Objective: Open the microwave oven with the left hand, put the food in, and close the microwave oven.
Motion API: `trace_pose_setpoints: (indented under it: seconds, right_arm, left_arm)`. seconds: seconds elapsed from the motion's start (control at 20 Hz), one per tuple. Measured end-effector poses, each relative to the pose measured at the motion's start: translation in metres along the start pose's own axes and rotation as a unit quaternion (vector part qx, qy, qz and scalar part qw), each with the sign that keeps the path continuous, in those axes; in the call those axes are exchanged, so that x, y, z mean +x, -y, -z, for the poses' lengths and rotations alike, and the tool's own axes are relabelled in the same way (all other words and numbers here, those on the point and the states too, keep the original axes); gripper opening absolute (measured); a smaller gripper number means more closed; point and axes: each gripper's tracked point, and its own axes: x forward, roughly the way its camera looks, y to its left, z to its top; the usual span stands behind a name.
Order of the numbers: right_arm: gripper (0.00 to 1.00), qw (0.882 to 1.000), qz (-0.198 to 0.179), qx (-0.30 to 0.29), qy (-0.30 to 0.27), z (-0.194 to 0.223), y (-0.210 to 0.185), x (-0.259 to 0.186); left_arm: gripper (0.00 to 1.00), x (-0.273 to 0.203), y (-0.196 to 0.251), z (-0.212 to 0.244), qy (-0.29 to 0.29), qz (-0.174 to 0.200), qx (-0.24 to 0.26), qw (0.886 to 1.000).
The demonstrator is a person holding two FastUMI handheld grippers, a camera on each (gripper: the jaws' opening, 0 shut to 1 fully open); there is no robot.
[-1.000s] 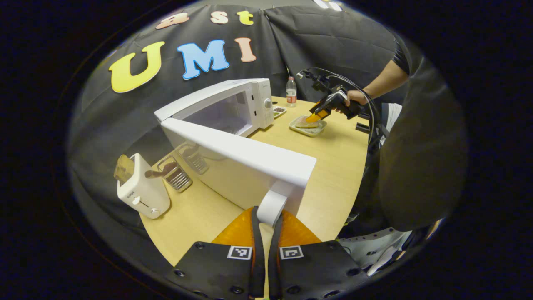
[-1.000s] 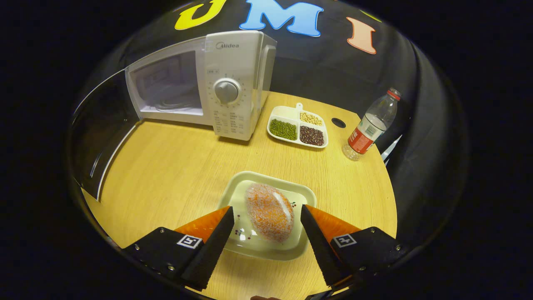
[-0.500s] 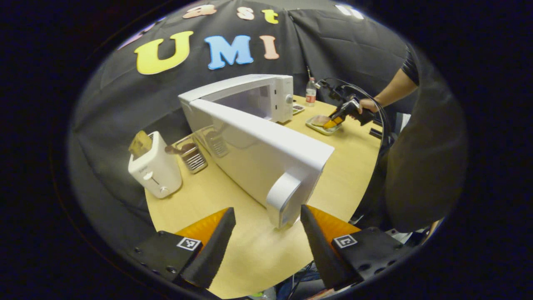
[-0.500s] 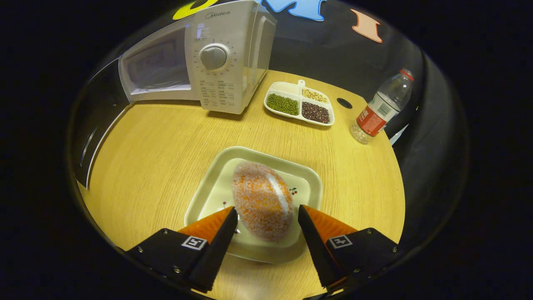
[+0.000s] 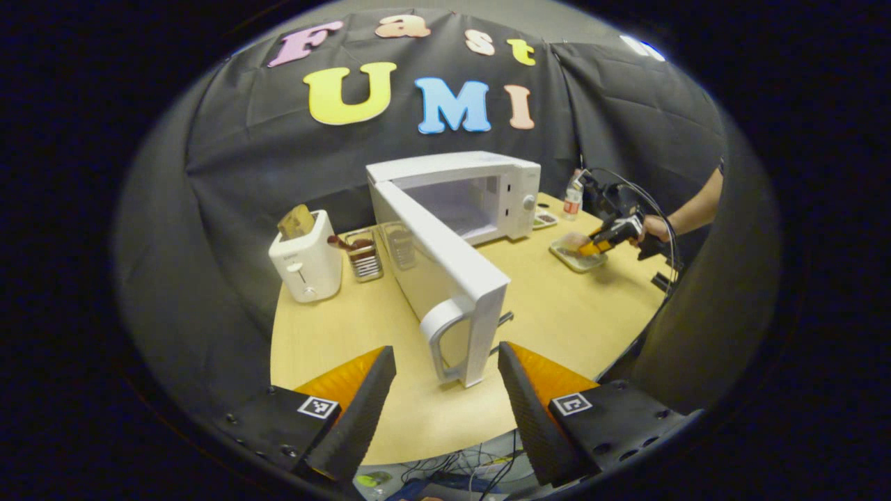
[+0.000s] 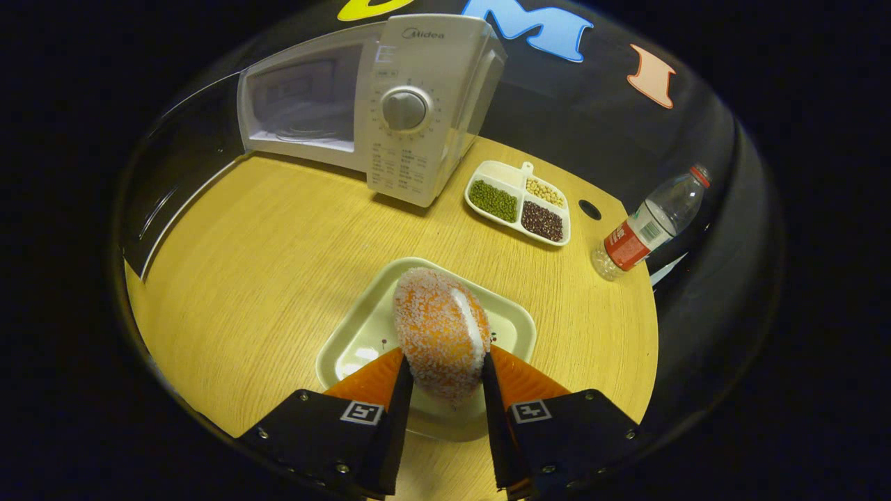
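The left gripper (image 5: 445,400) has let go of the microwave door's handle (image 5: 445,341) and backed off, fingers spread, the handle at twelve o'clock between them. The door (image 5: 445,268) stands wide open. The right gripper (image 6: 445,403) has closed in: its fingers now pinch the crumbed food (image 6: 440,334) over the plate (image 6: 362,341), microwave (image 6: 411,104) at eleven o'clock.

Wooden table (image 6: 278,236): microwave (image 6: 411,104), plate (image 6: 362,341), bean tray (image 6: 518,202), bottle (image 6: 644,226), toaster (image 5: 306,257).
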Motion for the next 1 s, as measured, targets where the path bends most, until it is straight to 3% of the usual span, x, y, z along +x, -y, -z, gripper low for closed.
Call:
trace_pose_setpoints:
  seconds: [0.25,0.4,0.6,0.75,1.0]
  right_arm:
    - [0.52,0.996,-0.006,-0.040,0.074,-0.041,-0.014,-0.050]
    - [0.52,0.986,0.020,-0.090,0.139,-0.080,-0.025,-0.082]
    - [0.52,0.956,0.043,-0.187,0.223,-0.130,-0.057,-0.109]
    - [0.52,0.932,0.056,-0.247,0.258,-0.151,-0.081,-0.114]
    - [0.52,0.888,0.074,-0.344,0.297,-0.186,-0.120,-0.106]
  left_arm:
    - [0.96,-0.009,0.040,-0.084,0.095,-0.036,-0.038,0.994]
    - [0.95,-0.008,0.060,-0.132,0.154,-0.066,-0.048,0.985]
    - [0.95,0.005,0.100,-0.155,0.166,-0.043,-0.018,0.985]
    - [0.95,0.004,0.114,-0.168,0.177,-0.047,0.009,0.983]
    - [0.96,-0.011,0.120,-0.172,0.196,-0.061,-0.007,0.979]
